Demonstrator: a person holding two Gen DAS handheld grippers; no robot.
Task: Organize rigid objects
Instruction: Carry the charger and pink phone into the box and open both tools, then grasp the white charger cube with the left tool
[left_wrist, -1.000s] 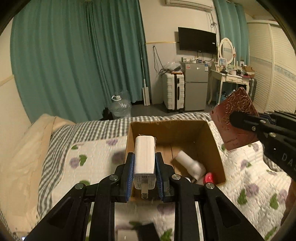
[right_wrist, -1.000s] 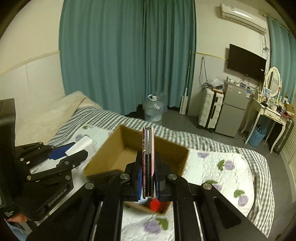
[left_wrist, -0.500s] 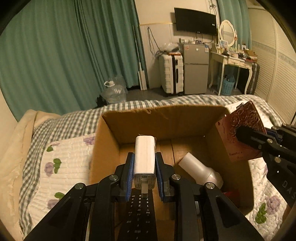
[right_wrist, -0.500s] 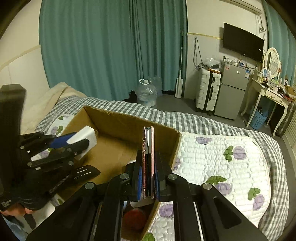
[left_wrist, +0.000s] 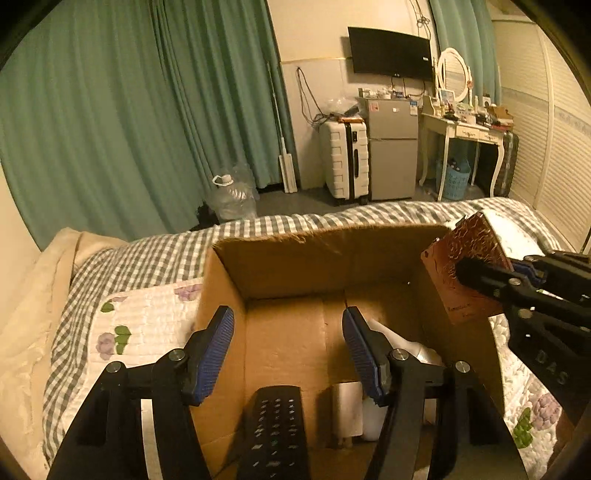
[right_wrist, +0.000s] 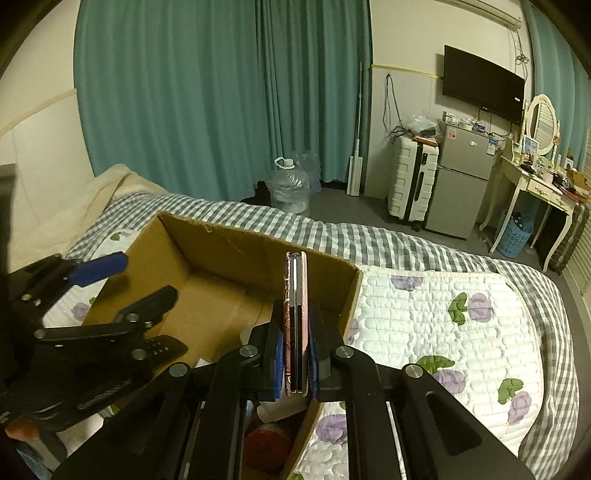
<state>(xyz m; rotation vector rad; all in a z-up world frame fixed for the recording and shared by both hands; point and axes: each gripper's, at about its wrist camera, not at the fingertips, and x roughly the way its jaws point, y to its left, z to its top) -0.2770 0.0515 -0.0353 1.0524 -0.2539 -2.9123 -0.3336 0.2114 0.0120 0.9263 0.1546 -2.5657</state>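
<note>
An open cardboard box sits on the bed; it also shows in the right wrist view. My left gripper is open and empty above the box. Inside lie a black remote, a white charger and a white bottle-like object. My right gripper is shut on a thin pink-cased phone, held upright on edge above the box's right wall. The phone's patterned back shows in the left wrist view. A red object lies in the box's near corner.
The bed has a floral quilt and checked sheet. A beige pillow lies to the left. Beyond the bed are green curtains, a water jug, a white suitcase, a small fridge and a dressing table.
My left gripper has opened and let go of the white charger, which now lies in the box beside the remote. The right gripper still holds the phone over the box's right wall.
</note>
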